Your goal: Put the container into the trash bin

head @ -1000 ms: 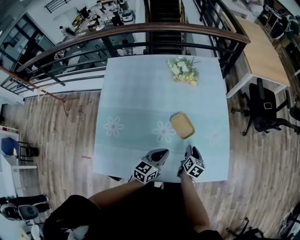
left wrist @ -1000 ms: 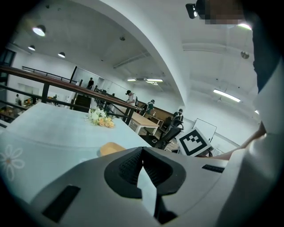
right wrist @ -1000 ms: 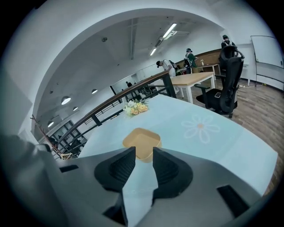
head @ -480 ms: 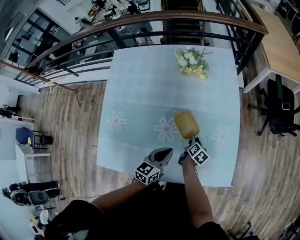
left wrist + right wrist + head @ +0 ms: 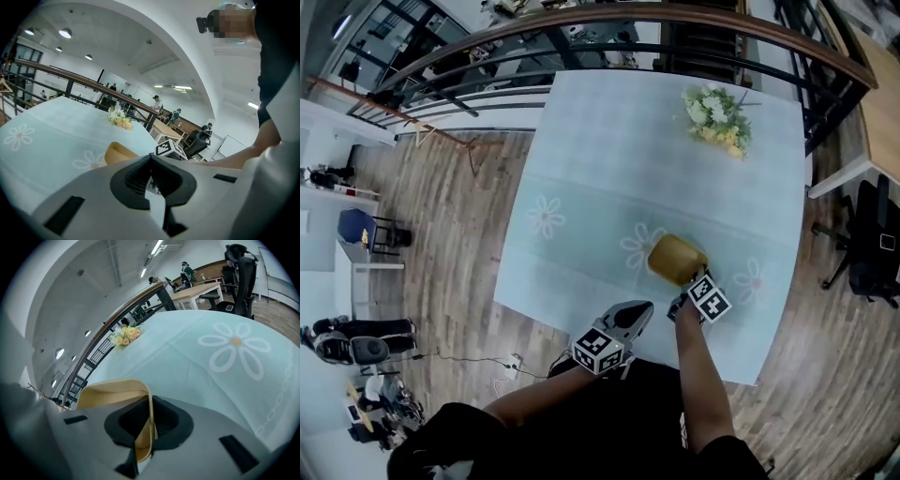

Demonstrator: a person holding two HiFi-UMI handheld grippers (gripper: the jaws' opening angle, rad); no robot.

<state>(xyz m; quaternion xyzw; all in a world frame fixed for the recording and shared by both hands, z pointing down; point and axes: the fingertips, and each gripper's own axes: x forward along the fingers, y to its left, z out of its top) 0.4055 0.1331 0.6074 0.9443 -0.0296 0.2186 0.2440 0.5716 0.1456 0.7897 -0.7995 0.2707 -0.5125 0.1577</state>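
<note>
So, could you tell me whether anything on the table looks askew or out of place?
Nothing looks spilled or damaged. The only odd point: the right tongs are closing on the wall of the container, yet no trash bin shows in any view.

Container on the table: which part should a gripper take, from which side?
Take the container by its thin rim wall nearest the person, one jaw inside, one outside: open-topped, too wide to span. The right gripper is closing on that wall.

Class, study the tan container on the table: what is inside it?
One side of the right claw, now closing on the container wall, reaches inside. The inner surface that shows is bare. The claw's own body covers the rest, so the bottom cannot be checked.
</note>
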